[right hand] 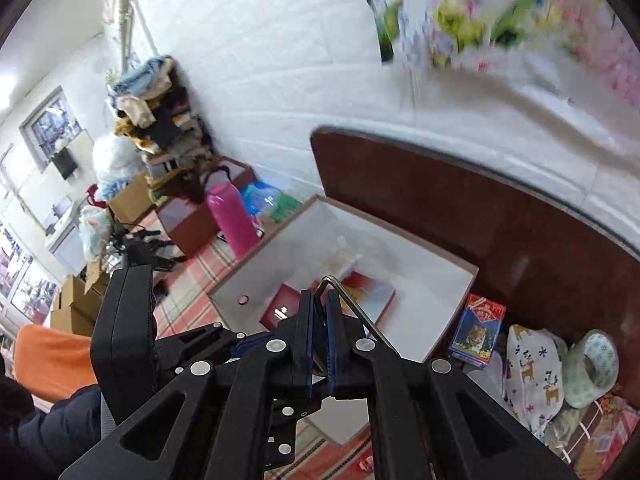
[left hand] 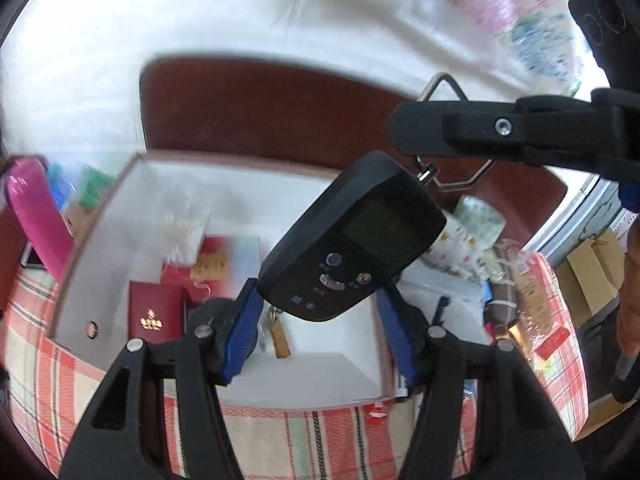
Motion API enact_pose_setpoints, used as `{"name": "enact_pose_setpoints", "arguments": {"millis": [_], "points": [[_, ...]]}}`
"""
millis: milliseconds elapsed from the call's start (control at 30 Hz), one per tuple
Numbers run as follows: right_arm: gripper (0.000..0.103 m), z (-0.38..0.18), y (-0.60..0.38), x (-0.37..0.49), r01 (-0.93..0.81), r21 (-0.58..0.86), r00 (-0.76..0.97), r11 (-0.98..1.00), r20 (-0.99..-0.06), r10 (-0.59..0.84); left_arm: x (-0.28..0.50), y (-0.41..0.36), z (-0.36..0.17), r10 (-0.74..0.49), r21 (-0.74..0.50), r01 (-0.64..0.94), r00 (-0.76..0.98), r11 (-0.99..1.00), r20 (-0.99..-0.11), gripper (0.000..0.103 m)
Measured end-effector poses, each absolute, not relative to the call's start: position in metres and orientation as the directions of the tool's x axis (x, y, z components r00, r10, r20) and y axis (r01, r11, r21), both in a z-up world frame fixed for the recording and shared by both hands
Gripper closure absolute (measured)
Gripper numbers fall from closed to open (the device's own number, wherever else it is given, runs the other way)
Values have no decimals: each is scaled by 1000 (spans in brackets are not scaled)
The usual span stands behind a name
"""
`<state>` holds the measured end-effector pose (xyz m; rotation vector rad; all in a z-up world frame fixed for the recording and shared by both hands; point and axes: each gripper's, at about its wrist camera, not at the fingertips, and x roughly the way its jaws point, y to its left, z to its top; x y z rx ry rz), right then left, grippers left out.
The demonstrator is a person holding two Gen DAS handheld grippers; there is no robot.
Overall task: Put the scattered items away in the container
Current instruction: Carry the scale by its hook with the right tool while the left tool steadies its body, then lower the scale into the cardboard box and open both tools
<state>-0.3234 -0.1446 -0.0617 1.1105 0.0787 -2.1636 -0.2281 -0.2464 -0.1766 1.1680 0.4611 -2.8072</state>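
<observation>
The right gripper is pinching the metal handle loop of the black digital hanging scale, its blue-padded fingers drawn close together on the wire. In the left wrist view that same gripper is reaching in from the right edge, and the scale is dangling tilted at the centre of the frame, screen facing the camera, above the white box.

The left gripper is sitting wide apart at the lower middle, one blue pad just beside the scale's lower left corner and the other at its lower right; whether either pad is touching is hard to tell.

Inside the box a red booklet, a clear bag and a key tag are lying on the white floor. The box is resting on a red plaid cloth. A pink bottle is standing at the left. On the right a roll of patterned tape, a reindeer-print pouch and a card box are waiting outside the box.
</observation>
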Motion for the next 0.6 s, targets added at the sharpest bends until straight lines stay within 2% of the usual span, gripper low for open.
{"name": "enact_pose_setpoints", "arguments": {"millis": [233,433,467,500,533,567,600], "points": [[98,-118,-154,-354,541,283,-318,-792,-804,-504,-241,-261,-222,108,-281,175,-640,-944,-761,45],[98,-134,-163,-372,527,269,-306,-806,-825,-475,-250,-280,-238,142,-322,191,-615,-927,-776,44],[98,-136,-165,-375,526,265,-304,-809,-829,-469,-251,-283,-239,154,-338,198,-610,-920,-777,40],[98,-138,-167,-378,525,256,-299,-811,-837,-458,-252,-286,-241,164,-354,210,-604,-911,-780,22],[98,-139,-168,-380,525,253,-292,-813,-843,-451,-253,-288,-242,170,-367,226,-595,-903,-785,9],[98,-139,-169,-381,522,245,-296,-817,-846,-443,-254,-292,-243,174,-379,243,-589,-893,-789,1],[95,-137,-170,-383,516,231,-307,-825,-849,-429,-254,-295,-243,176,-389,257,-589,-885,-789,0]]}}
